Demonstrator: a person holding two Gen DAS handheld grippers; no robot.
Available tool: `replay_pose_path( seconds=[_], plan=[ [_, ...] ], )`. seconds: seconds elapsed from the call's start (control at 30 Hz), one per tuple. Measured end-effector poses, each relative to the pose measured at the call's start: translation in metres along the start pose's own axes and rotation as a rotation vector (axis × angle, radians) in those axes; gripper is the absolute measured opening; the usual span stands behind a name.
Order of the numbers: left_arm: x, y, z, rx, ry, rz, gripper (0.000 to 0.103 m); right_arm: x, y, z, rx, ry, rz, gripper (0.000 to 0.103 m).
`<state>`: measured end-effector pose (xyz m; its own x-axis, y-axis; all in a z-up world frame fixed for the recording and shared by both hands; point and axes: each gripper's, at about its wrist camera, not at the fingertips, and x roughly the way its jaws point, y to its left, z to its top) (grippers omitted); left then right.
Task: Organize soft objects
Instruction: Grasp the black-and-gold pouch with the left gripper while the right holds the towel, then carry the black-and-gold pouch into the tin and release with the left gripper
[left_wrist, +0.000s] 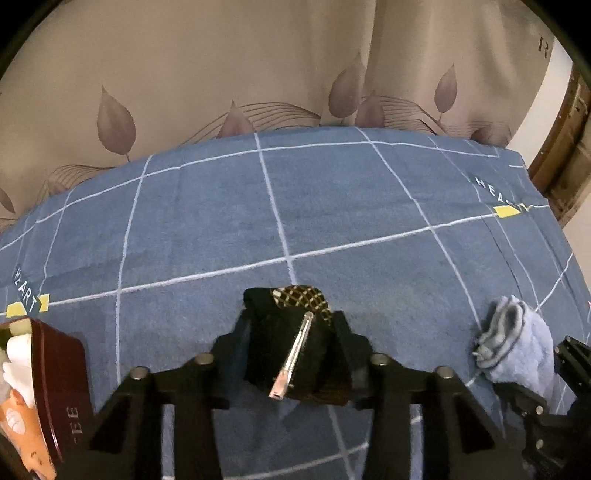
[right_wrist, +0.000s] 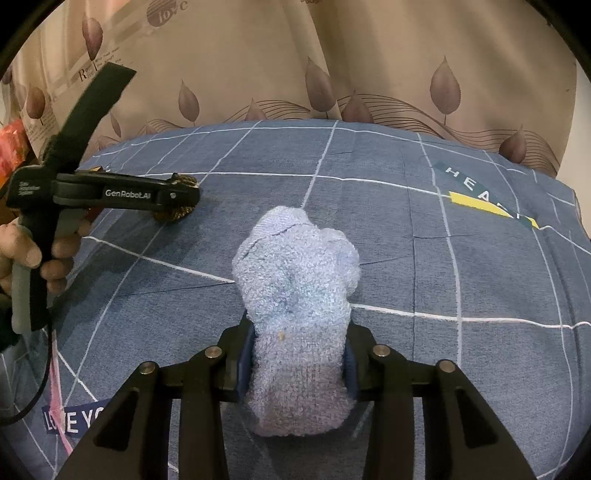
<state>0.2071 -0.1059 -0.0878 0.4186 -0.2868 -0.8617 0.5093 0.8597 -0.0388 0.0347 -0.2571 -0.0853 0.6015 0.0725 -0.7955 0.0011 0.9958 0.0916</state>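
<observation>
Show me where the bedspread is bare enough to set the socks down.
Bare: the blue bedspread ahead of both socks, up to the leaf-print curtain. Crowded: the near edge, with the red box, black sock and blue sock.

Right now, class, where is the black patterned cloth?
In the left wrist view, the black patterned cloth sits on the blue bedsheet, pinched in the left gripper.

Two close wrist views, shared bedspread (left_wrist: 221, 221)

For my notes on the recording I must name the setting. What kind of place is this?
Probably a bedroom at home: the work surface is a blue checked bedsheet printed with words, a leaf-patterned curtain hangs right behind it, and a wooden frame stands at the right edge.
</observation>
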Motion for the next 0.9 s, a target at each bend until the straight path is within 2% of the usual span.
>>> replay_pose_path(
  seconds=[0.13,0.43,0.73,0.9],
  plan=[
    [-0.005,-0.006,-0.005,-0.005,0.004,0.017,0.033,0.0,0.001,0.0,0.0,0.0,0.0,0.038],
    [-0.029,-0.021,-0.023,-0.04,-0.013,0.035,0.033,0.0,0.0,0.0,0.0,0.0,0.0,0.038],
    [-0.083,-0.035,-0.043,-0.041,-0.066,0.075,0.033,0.0,0.0,0.002,0.0,0.001,-0.001,0.038],
    [-0.118,-0.022,-0.05,-0.052,-0.089,0.074,0.033,0.0,0.001,0.002,0.0,0.001,-0.002,0.038]
  ],
)
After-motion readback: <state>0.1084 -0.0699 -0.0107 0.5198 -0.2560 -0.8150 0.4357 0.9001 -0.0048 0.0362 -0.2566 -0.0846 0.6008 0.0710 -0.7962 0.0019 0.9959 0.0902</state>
